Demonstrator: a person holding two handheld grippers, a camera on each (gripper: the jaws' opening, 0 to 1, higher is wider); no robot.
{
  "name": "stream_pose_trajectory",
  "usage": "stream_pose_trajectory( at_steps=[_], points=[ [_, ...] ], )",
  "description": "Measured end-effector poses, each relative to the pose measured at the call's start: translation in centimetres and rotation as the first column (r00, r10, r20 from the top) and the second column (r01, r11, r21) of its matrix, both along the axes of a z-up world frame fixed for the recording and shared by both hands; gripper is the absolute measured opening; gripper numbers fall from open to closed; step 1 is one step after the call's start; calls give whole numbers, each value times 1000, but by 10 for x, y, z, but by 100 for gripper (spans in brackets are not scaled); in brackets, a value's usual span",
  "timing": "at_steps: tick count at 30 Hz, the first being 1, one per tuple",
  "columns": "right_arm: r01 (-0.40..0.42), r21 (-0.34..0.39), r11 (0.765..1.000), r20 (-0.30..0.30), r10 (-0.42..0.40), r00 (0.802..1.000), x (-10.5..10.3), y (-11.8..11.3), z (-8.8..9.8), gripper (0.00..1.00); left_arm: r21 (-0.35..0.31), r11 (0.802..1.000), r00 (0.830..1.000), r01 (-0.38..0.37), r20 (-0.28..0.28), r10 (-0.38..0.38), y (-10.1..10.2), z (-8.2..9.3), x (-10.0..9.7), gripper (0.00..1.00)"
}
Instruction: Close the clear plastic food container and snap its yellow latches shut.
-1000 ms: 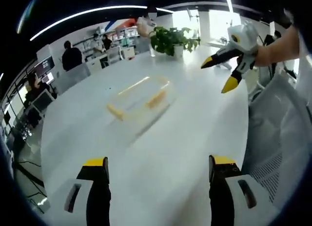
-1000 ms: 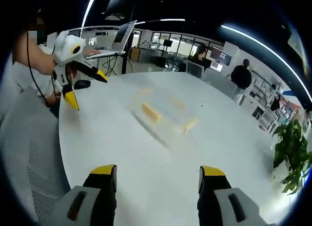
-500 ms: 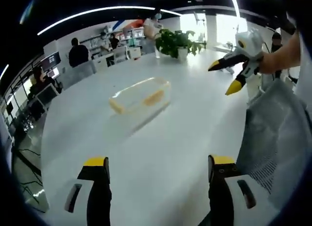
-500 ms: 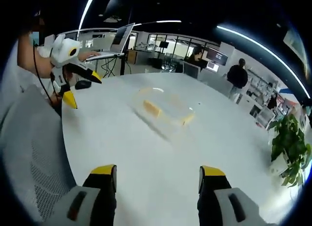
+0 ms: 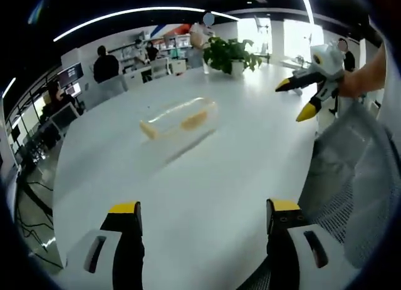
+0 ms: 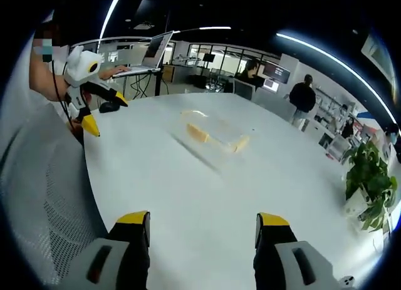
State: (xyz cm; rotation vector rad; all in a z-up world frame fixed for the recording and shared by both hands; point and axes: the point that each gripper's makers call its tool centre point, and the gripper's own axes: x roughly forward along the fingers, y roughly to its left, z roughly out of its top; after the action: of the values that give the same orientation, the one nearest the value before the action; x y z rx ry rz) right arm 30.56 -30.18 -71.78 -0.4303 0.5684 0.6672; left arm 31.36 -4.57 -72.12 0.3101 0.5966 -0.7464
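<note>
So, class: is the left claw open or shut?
Open: the left claw has its jaws wide apart, nothing between them, above the white table.

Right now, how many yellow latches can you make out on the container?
2: one latch at the container's end facing the left gripper, another along its side toward the plant. More may be hidden by blur.

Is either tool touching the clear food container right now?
No. The clear food container sits alone mid-table, while the left tool and the right tool are open and well short of it.
</note>
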Motion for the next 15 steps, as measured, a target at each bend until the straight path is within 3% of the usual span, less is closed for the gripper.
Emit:
stream_pose_trajectory(
  at_steps=[8,15],
  points=[
    [23,22,999,-1,-23,1000,-11,-4,-3,66,-19,999,999,-38,-14,38,7,-2,-12,80],
    [47,51,998,4,-48,999,-14,-5,0,66,-50,995,996,-86,12,86,10,1,-13,80]
  ],
)
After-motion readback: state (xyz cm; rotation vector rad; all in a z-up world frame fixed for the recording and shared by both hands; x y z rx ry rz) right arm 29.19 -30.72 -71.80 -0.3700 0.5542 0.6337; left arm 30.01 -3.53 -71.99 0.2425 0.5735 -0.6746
